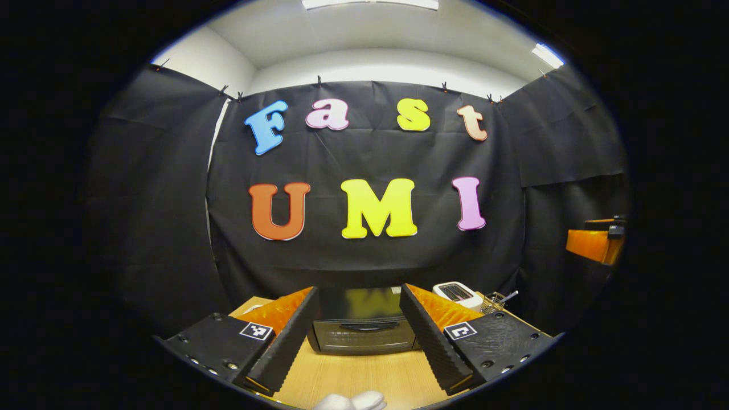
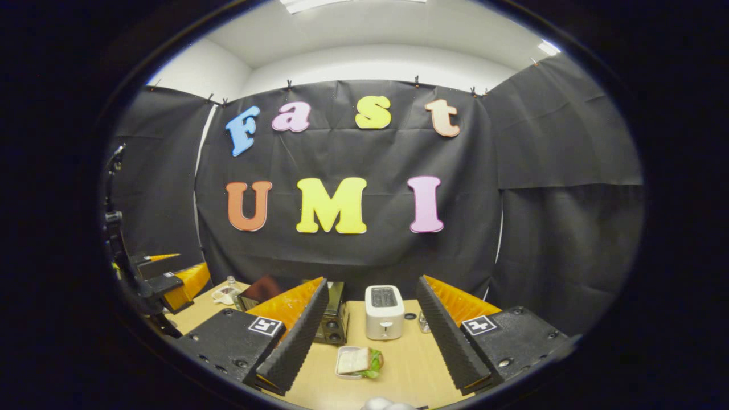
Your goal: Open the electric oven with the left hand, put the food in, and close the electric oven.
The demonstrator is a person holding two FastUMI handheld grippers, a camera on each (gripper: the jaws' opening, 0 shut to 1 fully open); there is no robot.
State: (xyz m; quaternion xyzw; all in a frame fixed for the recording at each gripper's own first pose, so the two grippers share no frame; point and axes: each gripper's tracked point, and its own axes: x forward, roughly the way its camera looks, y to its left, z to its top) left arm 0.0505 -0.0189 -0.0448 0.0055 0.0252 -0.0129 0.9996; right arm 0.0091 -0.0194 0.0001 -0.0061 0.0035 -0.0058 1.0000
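Observation:
The black electric oven (image 1: pixel 364 330) stands on the wooden table (image 1: pixel 364 376) straight ahead in the left gripper view, its door closed and its handle (image 1: pixel 369 326) across the top of the door. My left gripper (image 1: pixel 359 299) is open, a short way in front of the oven, holding nothing. In the right gripper view the food, a sandwich with lettuce on a small white tray (image 2: pixel 356 360), lies on the table in front of a white toaster (image 2: pixel 384 312). My right gripper (image 2: pixel 373 285) hangs open above and behind the tray. The oven (image 2: pixel 335 319) is partly hidden by a finger.
The white toaster (image 1: pixel 457 295) and a wire rack (image 1: pixel 495 300) sit right of the oven. A small bottle (image 2: pixel 230 282) and a glass (image 2: pixel 423 322) stand on the table. The other gripper (image 1: pixel 595 242) shows at far right, and the left one (image 2: pixel 179 270) at far left.

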